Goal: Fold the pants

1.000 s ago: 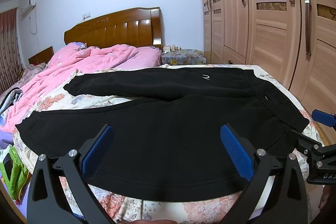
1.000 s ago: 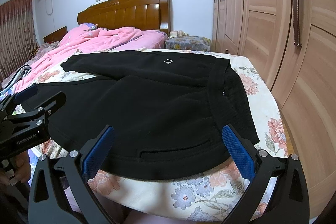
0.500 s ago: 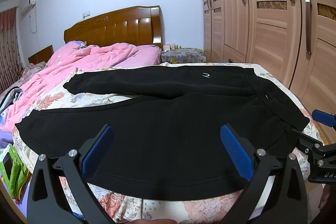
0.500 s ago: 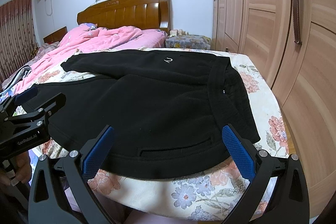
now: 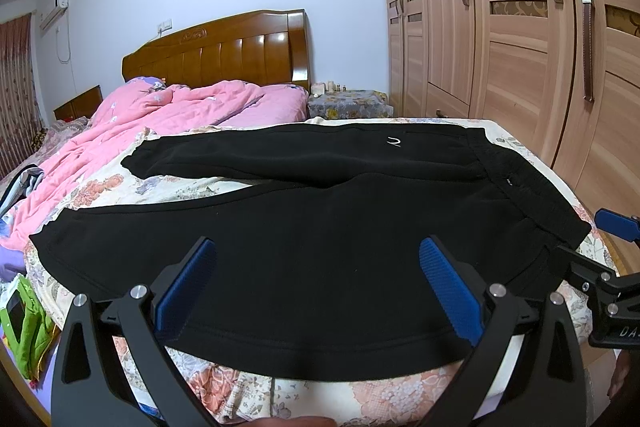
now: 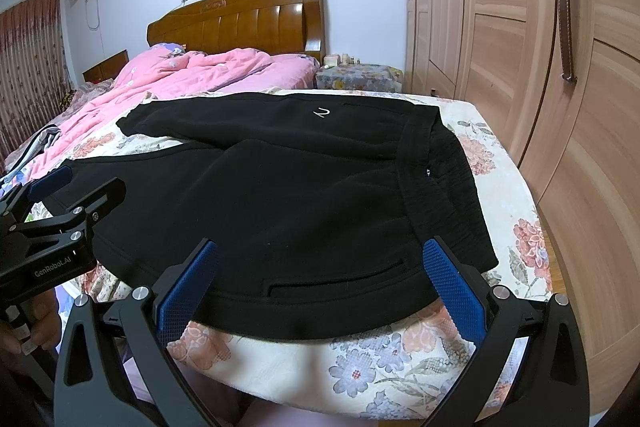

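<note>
Floral bedding carries the black pants spread flat beyond the wide-spread, empty left gripper, while the right view shows the right gripper equally spread near the waistband, a likely hold on this soft, limp, thick fabric.

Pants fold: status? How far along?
Done: black pants are spread flat on the floral bedsheet, legs apart, waistband toward the wardrobe. In hand: nothing; left gripper and right gripper are open near the pants' near edge. Left: every fold.
</note>
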`<state>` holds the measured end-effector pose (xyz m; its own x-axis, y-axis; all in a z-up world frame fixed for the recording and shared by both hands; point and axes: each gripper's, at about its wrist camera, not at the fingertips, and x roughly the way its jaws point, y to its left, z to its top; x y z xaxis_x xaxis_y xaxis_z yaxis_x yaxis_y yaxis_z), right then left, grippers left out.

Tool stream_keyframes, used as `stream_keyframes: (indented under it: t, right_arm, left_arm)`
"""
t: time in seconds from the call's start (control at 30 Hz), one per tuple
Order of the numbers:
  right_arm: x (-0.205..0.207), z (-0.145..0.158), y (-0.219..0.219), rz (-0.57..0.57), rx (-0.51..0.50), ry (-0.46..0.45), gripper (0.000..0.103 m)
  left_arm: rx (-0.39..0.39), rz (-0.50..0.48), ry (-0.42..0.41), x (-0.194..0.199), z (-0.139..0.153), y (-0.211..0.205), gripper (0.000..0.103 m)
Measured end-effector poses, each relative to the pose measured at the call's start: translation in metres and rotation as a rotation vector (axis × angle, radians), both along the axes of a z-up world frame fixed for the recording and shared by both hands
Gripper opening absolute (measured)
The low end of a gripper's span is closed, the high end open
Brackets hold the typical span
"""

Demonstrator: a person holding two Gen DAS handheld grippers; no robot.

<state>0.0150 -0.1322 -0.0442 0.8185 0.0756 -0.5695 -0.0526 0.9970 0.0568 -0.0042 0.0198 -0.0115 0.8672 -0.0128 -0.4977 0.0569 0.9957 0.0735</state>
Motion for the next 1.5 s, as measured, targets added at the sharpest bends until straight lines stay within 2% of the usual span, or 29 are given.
stream_keyframes:
  t: [1.3,1.43,1.5]
  right_arm:
    - [0.002,-0.004,0.003,0.009,0.016,0.028,0.099]
    - [0.008,-0.004,0.001,0.029,0.004,0.039,0.099]
    - [0.021,-0.001,-0.005,0.055,-0.023,0.033,0.099]
  left_arm:
    - [0.002,0.002,0.025,-0.003,-0.008,0.006,0.101]
    - [0.020,-0.024,0.050,0.002,-0.009,0.004,0.101]
    - [0.083,-0.060,0.093,0.018,-0.007,0.000,0.101]
